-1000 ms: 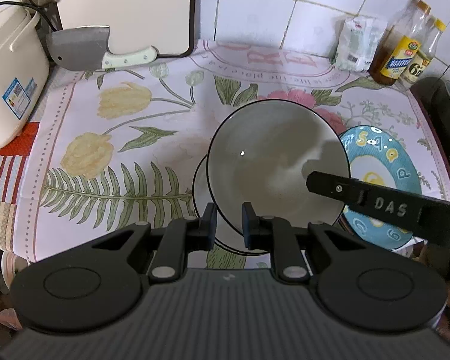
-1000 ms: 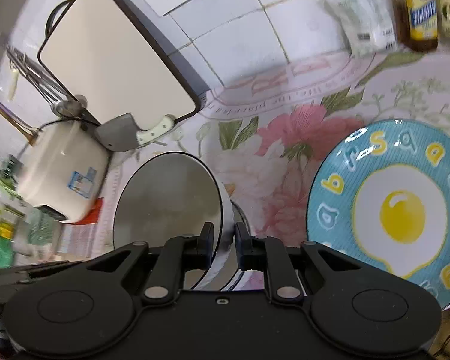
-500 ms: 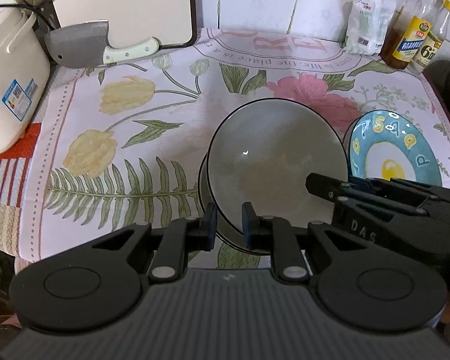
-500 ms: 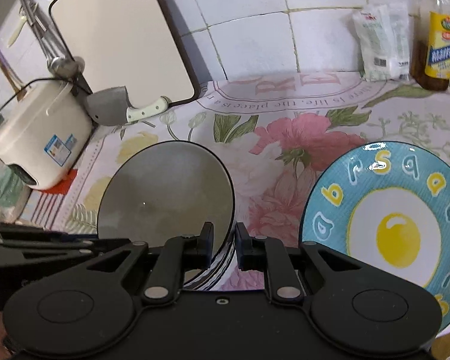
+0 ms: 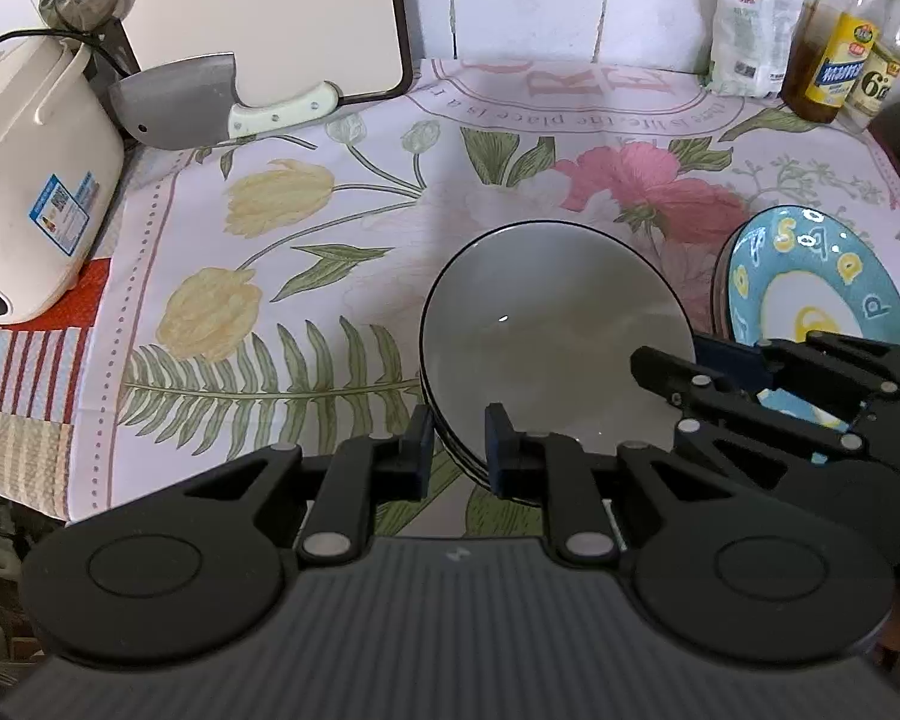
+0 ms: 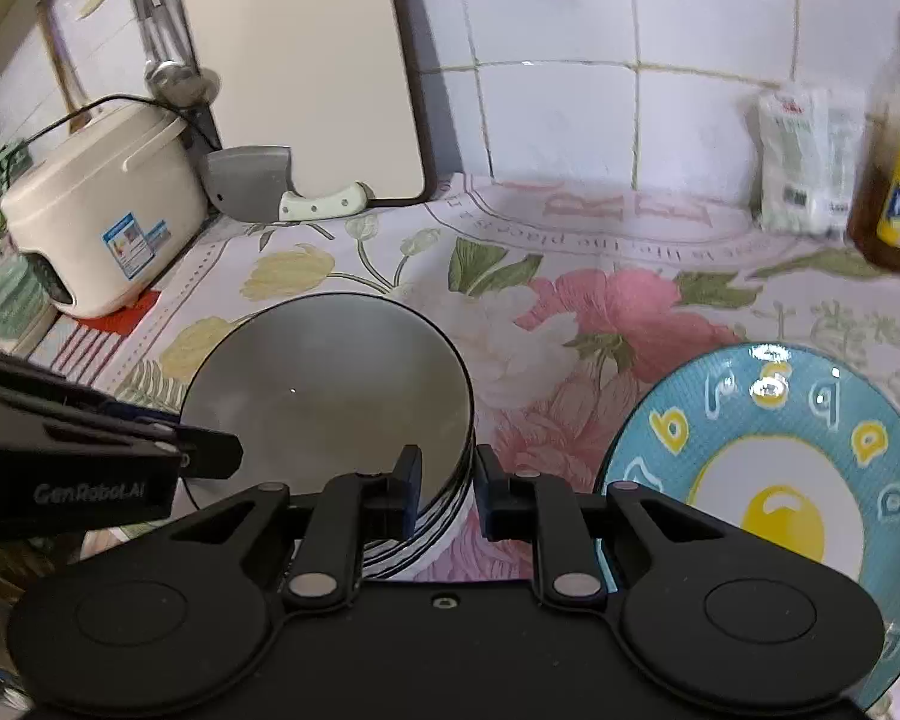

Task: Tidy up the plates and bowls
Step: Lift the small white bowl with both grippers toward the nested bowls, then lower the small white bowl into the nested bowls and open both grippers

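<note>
On the flowered tablecloth, both tongs straddle the grey black-rimmed bowl stack's rim: left gripper and right gripper narrowly parted, steadying it beside the blue egg-patterned plate.

Right gripper: fingers straddle the near rim of the grey bowl; contact not clear. Bowl tops a stack on the floral cloth. Blue egg plate to its right. Left gripper at bowl's left edge.
</note>
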